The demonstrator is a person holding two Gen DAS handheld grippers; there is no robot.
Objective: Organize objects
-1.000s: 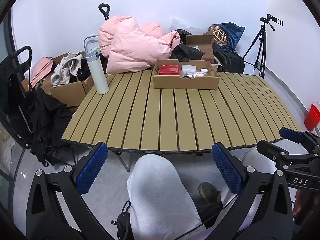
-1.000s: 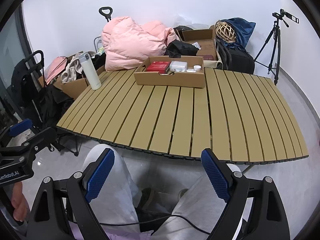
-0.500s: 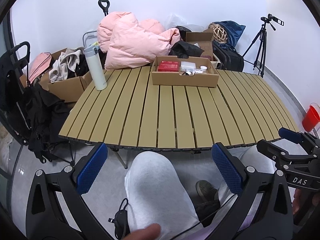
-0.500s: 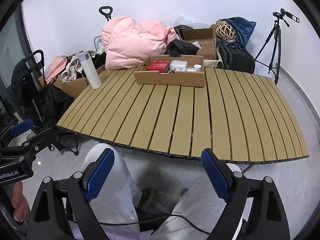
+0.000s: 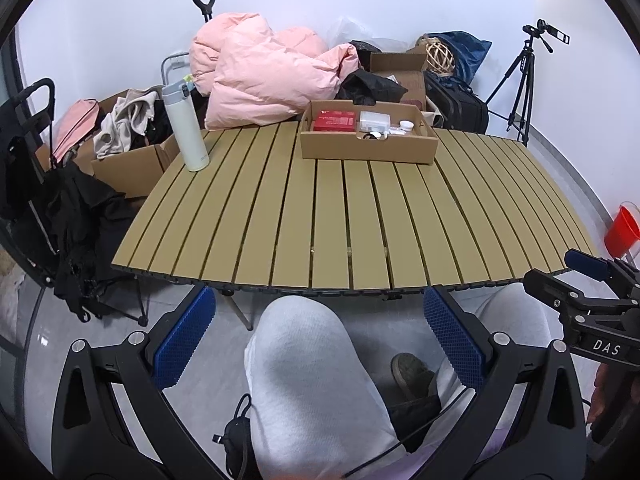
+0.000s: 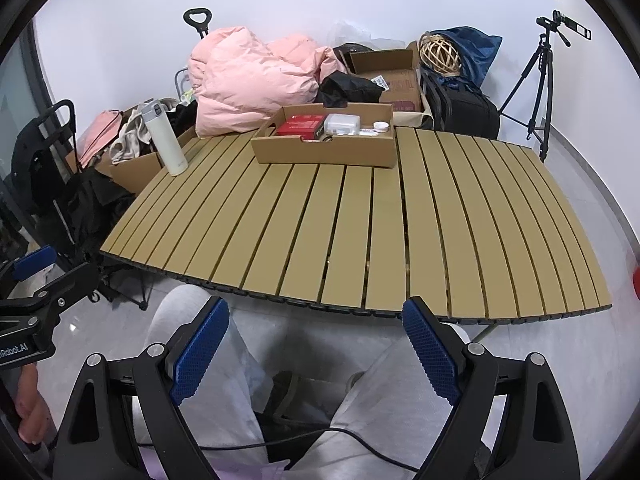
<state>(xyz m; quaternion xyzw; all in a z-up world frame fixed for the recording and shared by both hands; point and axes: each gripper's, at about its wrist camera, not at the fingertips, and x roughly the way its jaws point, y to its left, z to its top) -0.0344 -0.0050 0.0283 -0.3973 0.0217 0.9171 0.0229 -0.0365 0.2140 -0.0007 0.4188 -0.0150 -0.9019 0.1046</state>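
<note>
Both grippers, left gripper (image 5: 320,340) and right gripper (image 6: 316,344), hang wide open and empty at frame bottom; upper centre, small items fill the cardboard box (image 5: 368,148) while the bottle (image 5: 186,128) stands upper left: tidied already, or about to be.

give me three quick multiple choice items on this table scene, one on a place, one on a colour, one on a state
1. Where does the tall white insulated bottle stand?
A. inside the tray
B. on the slatted tan table's far left corner
C. on the floor

2. What colour is the flat box in the shallow cardboard tray?
A. red
B. green
C. yellow

3. How are the left gripper's jaws?
A. shut on the bottle
B. shut on nothing
C. open, holding nothing

Answers: 1 B, it stands upright on the corner slats; 2 A, its lid is red; 3 C, the blue pads sit wide apart.
</note>
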